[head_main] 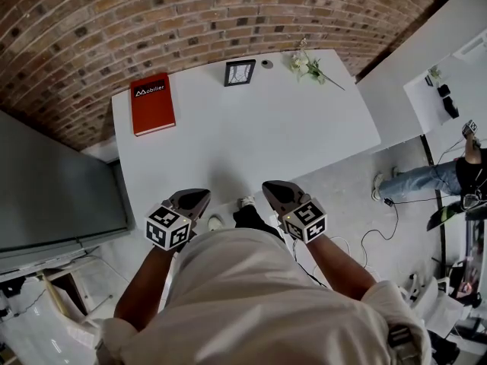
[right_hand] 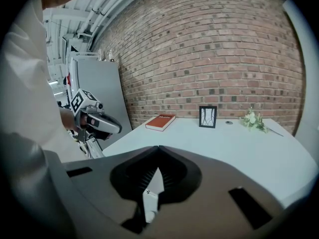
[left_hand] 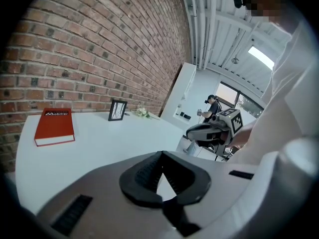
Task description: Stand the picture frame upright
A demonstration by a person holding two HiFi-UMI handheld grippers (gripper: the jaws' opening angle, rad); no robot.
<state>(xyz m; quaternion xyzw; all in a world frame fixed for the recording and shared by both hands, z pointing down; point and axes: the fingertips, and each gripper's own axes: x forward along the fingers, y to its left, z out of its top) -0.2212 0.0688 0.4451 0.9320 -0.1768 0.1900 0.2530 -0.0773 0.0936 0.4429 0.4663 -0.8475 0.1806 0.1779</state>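
A white desk (head_main: 289, 135) stood against a curved brick wall (head_main: 152, 21). A red book (head_main: 153, 103) lay at its far left corner and flowers (head_main: 308, 65) at its far right. Between them, at the far edge, the black picture frame (head_main: 240, 72) stood upright. Left gripper (head_main: 196, 198) and right gripper (head_main: 275, 190) hovered closed and empty over the near edge.

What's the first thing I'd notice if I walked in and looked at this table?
Probably the bright red book at the white table's far left, by the brick wall. Next, the small black picture frame standing upright at the far edge, with white flowers to its right. The left gripper and right gripper are shut by the near edge.
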